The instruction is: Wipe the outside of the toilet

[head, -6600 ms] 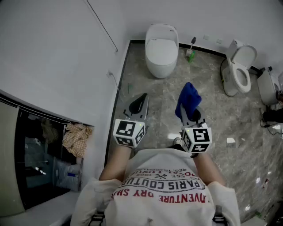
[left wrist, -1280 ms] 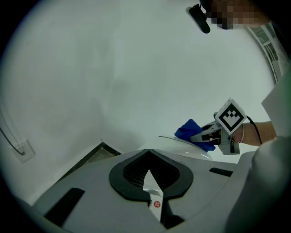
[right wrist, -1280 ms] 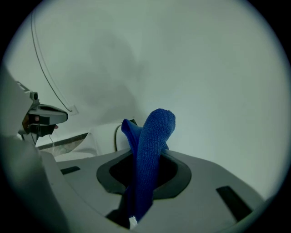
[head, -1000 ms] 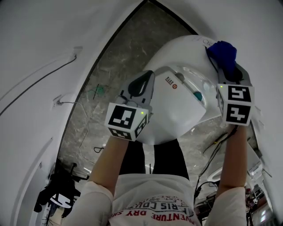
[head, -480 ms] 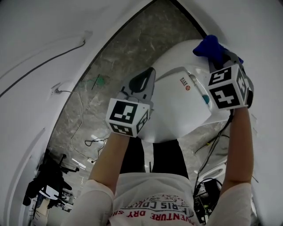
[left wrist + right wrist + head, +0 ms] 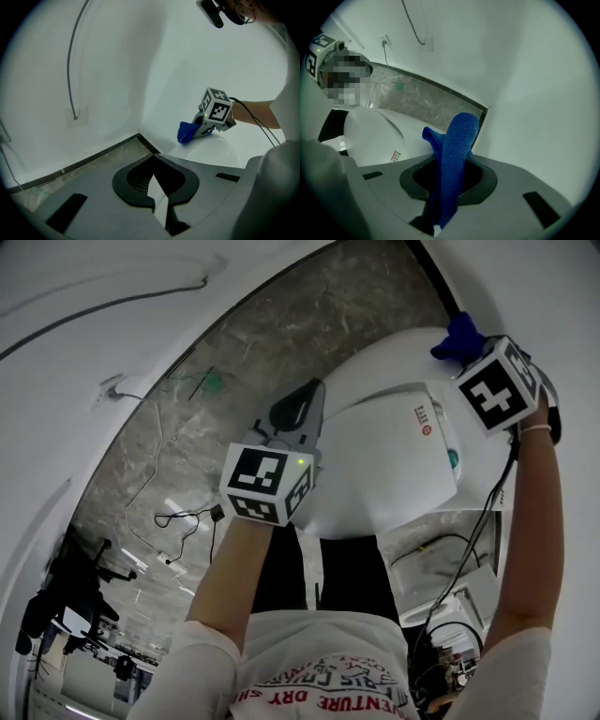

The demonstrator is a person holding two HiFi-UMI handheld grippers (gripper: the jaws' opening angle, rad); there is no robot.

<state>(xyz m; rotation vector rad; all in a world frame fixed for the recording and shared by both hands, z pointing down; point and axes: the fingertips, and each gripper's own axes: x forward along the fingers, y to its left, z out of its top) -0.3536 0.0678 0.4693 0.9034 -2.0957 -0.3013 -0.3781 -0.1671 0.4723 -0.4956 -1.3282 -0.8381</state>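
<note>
The person stands over the white toilet (image 6: 375, 474) with both arms stretched forward. The right gripper (image 6: 198, 129) is out at the far end of the toilet, close to the white wall (image 6: 553, 287). Its fingers (image 6: 515, 201) are clamped on a blue cloth (image 6: 455, 159), which stands up between them in a thick fold with a smaller flap off to one side. Seen from the left gripper view, the cloth sits right at the toilet's curved top surface, near the corner where the wall meets the floor. I cannot tell whether it presses on the porcelain or hangs just above it.

The left gripper (image 6: 307, 401) is held at the toilet's left side, level with the lid's edge, above the grey marbled floor (image 6: 234, 343). Its fingers (image 6: 93, 201) are brought together at the tips with nothing between them. Only a sliver of white porcelain shows through the slot behind them.

On the toilet's near side there is a small sticker (image 6: 427, 418) with red print. A thin dark cable (image 6: 69, 61) runs down the wall to the left. A black wire trails from the right gripper along the person's forearm (image 6: 530, 521).
</note>
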